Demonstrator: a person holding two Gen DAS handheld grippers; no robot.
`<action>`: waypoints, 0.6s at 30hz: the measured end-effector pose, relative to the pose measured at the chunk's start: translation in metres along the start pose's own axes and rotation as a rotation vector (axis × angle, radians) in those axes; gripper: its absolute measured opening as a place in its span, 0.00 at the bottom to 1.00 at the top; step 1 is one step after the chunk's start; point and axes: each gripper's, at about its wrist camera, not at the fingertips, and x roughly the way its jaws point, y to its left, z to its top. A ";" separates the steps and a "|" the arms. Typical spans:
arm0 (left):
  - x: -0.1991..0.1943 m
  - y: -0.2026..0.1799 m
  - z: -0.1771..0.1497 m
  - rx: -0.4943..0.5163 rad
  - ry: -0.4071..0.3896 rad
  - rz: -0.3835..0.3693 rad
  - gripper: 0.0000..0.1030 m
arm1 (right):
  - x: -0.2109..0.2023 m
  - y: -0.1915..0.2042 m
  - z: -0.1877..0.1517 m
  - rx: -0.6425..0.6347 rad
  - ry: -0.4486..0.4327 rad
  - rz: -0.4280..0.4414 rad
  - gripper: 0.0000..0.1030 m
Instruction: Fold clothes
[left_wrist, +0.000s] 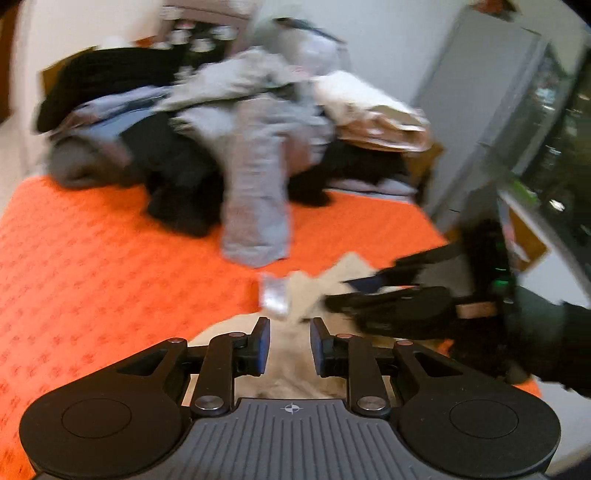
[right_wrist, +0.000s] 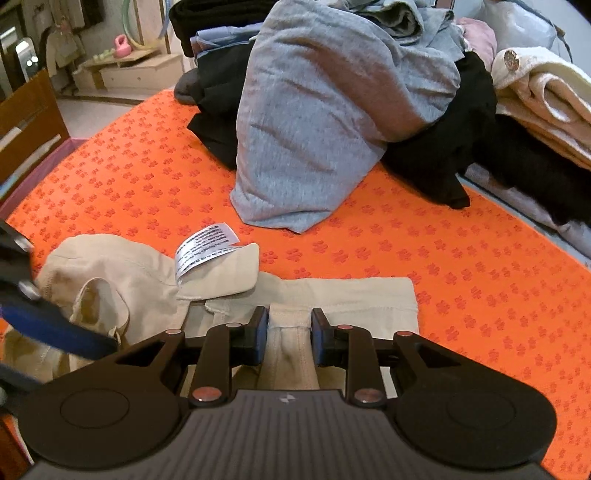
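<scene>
Across the whole work surface we see an orange mat (right_wrist: 461, 266) printed with small red clover-like marks. At its far side sits a heap of unfolded clothes (right_wrist: 369, 92): a grey jersey garment (right_wrist: 314, 129) drapes forward over black items (right_wrist: 436, 162), with cream towelling (right_wrist: 546, 96) stacked at the far right. The left wrist view shows the same heap (left_wrist: 221, 122), motion-blurred, the grey garment (left_wrist: 255, 192) hanging down its front.

At the near edge lies the beige garment (right_wrist: 351, 295), apparently trousers or shorts, waistband spread flat to the right and crumpled at the left, where part is turned inside out. A white care label (right_wrist: 205, 247) stands up from that crumpled part.

We note the right gripper (right_wrist: 290, 334) low over the waistband, its jaws narrow and straddling a raised fold of beige cloth; whether the pads actually pinch it we cannot tell. In the left wrist view it (left_wrist: 369, 295) enters from the right, blurred, a dark sleeve (left_wrist: 554, 343) behind it.

The left gripper (left_wrist: 290, 345) hovers above the beige cloth (left_wrist: 288, 362), jaws narrowly parted with nothing between them. In the right wrist view, one blue-padded finger (right_wrist: 55, 325) of it reaches in over the crumpled left part.
</scene>
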 end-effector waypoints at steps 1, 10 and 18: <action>0.003 -0.004 0.001 0.029 0.006 -0.031 0.24 | -0.001 -0.003 0.000 0.010 -0.001 0.016 0.28; 0.057 -0.040 -0.009 0.259 0.090 -0.188 0.24 | 0.001 -0.035 0.002 0.117 0.048 0.175 0.29; 0.083 -0.053 -0.002 0.332 0.122 -0.276 0.24 | 0.013 -0.062 0.014 0.196 0.135 0.318 0.28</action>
